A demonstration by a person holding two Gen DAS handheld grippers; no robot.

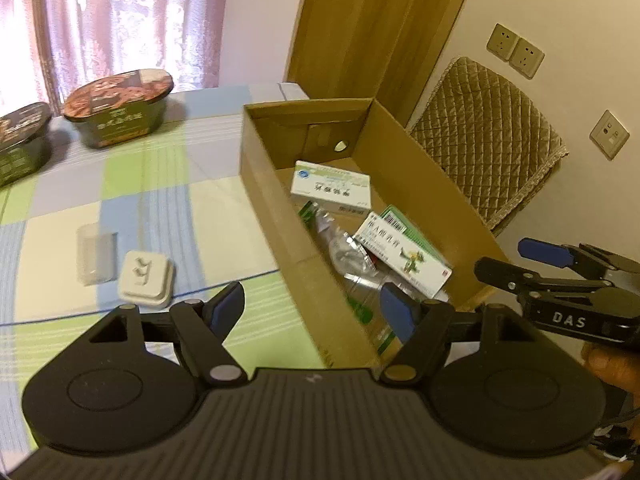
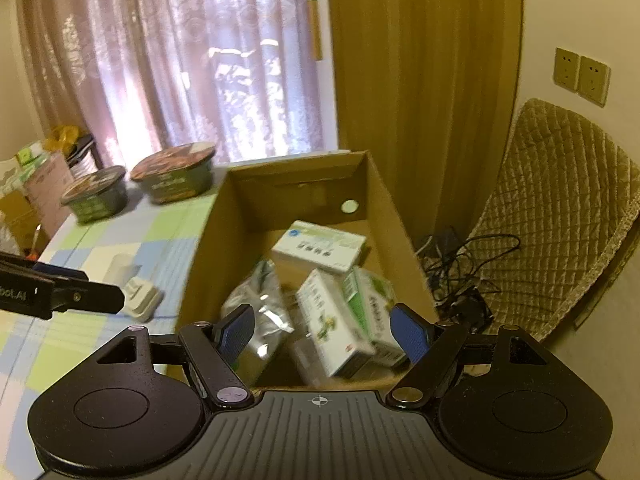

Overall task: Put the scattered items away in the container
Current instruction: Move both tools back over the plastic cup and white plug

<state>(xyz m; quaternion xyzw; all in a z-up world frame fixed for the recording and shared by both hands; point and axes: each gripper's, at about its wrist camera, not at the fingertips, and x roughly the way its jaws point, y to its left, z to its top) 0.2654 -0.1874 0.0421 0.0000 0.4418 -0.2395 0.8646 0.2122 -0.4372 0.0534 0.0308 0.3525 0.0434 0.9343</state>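
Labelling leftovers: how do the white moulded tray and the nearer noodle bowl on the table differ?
The moulded tray is small, flat, squarish and plain white; the noodle bowl is large, tall and round, dark green with a printed lid. The tray lies near the left tool; the bowl sits far back by the curtain. Both are outside the cardboard box.

Daylight is coming through sheer pinkish curtains (image 2: 192, 64) hanging across the far window, glowing brightest at the left. A wooden door (image 1: 372, 28) is standing to the right of them, its grain running upright. The cream wall (image 1: 568, 4) on the right is carrying a pair of sockets (image 1: 515, 50) and a single socket plate (image 1: 609, 135) lower down. A quilted tan cover (image 2: 560, 216) is draping over something against that wall, and dark cables (image 2: 468, 276) are lying tangled on the floor beside it. A checked cloth (image 1: 132, 196) in green, blue and cream is covering the desk
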